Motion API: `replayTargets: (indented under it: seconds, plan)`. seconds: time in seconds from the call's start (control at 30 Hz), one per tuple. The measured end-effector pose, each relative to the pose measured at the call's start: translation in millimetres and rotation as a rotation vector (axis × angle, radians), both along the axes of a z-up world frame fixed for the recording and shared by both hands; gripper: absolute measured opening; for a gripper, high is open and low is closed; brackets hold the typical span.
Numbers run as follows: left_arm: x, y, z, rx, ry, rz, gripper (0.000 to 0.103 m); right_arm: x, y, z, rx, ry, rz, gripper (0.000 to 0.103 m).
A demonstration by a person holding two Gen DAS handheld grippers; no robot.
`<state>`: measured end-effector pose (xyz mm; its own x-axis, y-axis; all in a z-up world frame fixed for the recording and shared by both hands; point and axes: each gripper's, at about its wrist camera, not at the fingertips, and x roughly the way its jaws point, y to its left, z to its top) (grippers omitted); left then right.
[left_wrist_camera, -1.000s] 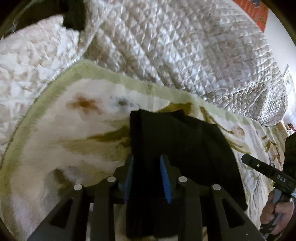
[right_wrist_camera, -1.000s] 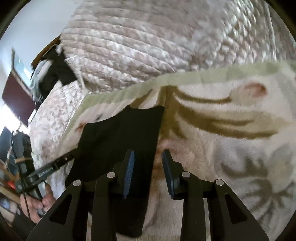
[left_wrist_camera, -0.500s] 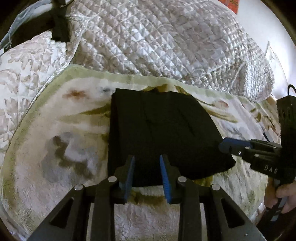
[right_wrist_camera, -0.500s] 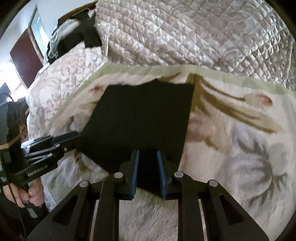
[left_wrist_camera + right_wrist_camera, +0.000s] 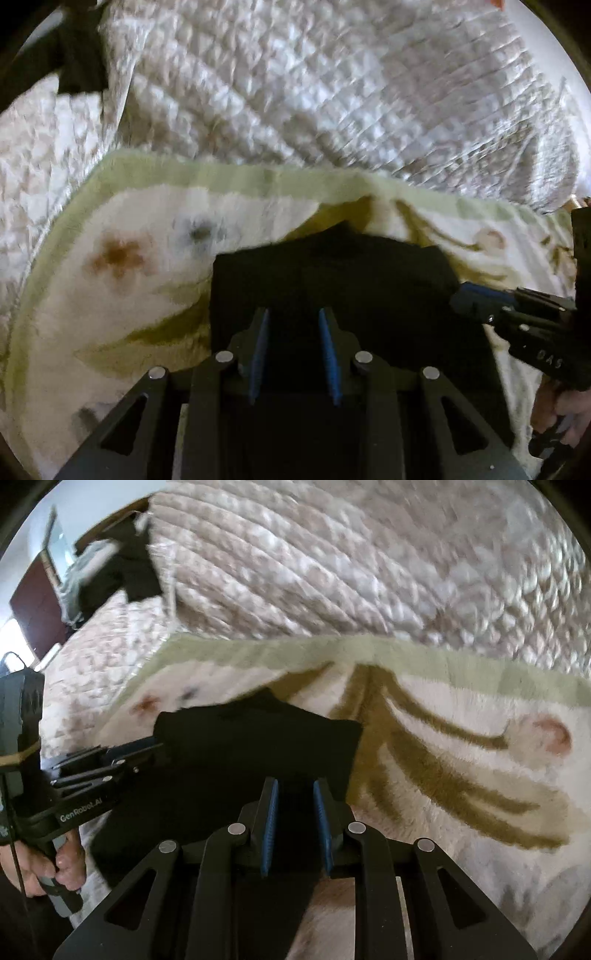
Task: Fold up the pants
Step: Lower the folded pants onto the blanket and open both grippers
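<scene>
Black pants (image 5: 332,266) lie folded on a floral blanket (image 5: 147,229) spread over a bed. My left gripper (image 5: 292,314) is shut on the near left part of the pants, with black cloth filling the gap between its blue pads. My right gripper (image 5: 295,784) is shut on the near right part of the pants (image 5: 258,738), its pads close together on the cloth. The near edge is raised over the rest of the garment. Each gripper appears in the other view: the right gripper (image 5: 469,291) at the pants' right side, the left gripper (image 5: 147,744) at their left side.
A quilted cream bedspread (image 5: 332,92) rises behind the blanket (image 5: 443,775). Dark clothing (image 5: 122,572) is piled at the far left, beside dark red furniture (image 5: 33,602). A hand (image 5: 62,867) grips the left tool's handle, and another hand (image 5: 569,410) grips the right one.
The right gripper's jaws narrowed onto the pants' near edge. Both grippers drew back to that edge, then moved forward with it, so the pants now look shorter.
</scene>
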<state>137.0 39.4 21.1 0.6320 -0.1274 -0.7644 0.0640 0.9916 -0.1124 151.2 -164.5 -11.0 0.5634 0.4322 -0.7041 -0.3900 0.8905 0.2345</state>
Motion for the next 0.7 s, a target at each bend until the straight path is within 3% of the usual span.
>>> replayTargets:
  seconds: [0.3,0.4,0.7]
  plan:
    - [-18,1,13,-0.004,-0.037,0.023,0.032,-12,-9,5,0.012,-0.006,-0.023,0.021]
    - [-36,2,21,-0.005,-0.057,0.039,0.032,-34,-15,11,0.036,-0.014,-0.032,0.026]
    - [-99,-7,20,-0.003,-0.070,0.054,0.032,-108,-6,18,0.033,-0.078,-0.016,0.026]
